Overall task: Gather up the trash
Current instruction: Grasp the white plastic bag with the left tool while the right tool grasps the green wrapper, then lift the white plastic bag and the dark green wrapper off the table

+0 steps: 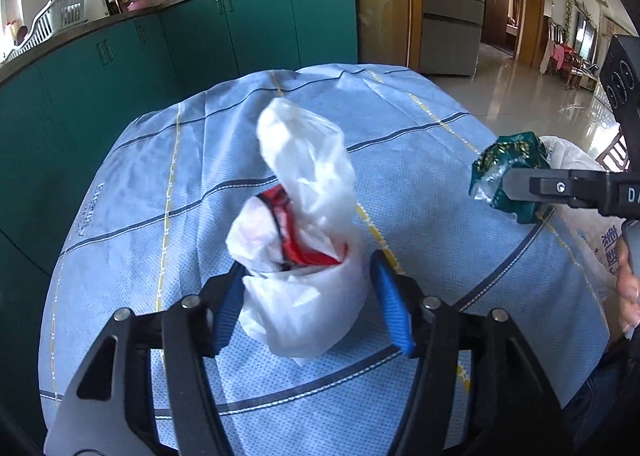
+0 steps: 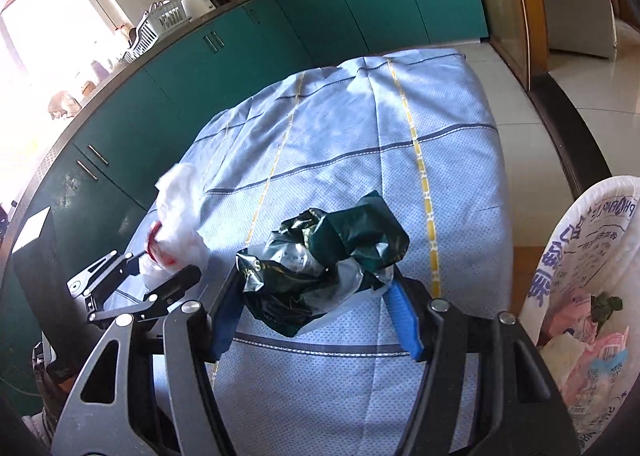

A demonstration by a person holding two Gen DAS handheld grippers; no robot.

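Note:
My left gripper [image 1: 306,284] is shut on a crumpled white plastic bag with red inside [image 1: 304,224] and holds it over the table with the blue cloth [image 1: 160,184]; the bag also shows at the left of the right wrist view [image 2: 176,232]. My right gripper [image 2: 316,292] is shut on a crumpled dark green and silver wrapper [image 2: 324,260], held above the cloth; the wrapper shows at the right of the left wrist view [image 1: 508,172]. A white trash bag with blue print [image 2: 580,276], open and holding several scraps, stands at the table's right edge.
Green kitchen cabinets [image 1: 200,36] under a counter with pots run along the far side of the table. A tiled floor [image 1: 520,96] opens to the right. A grey fridge [image 1: 452,8] stands behind the table. A person's hand [image 1: 628,288] is at the right edge.

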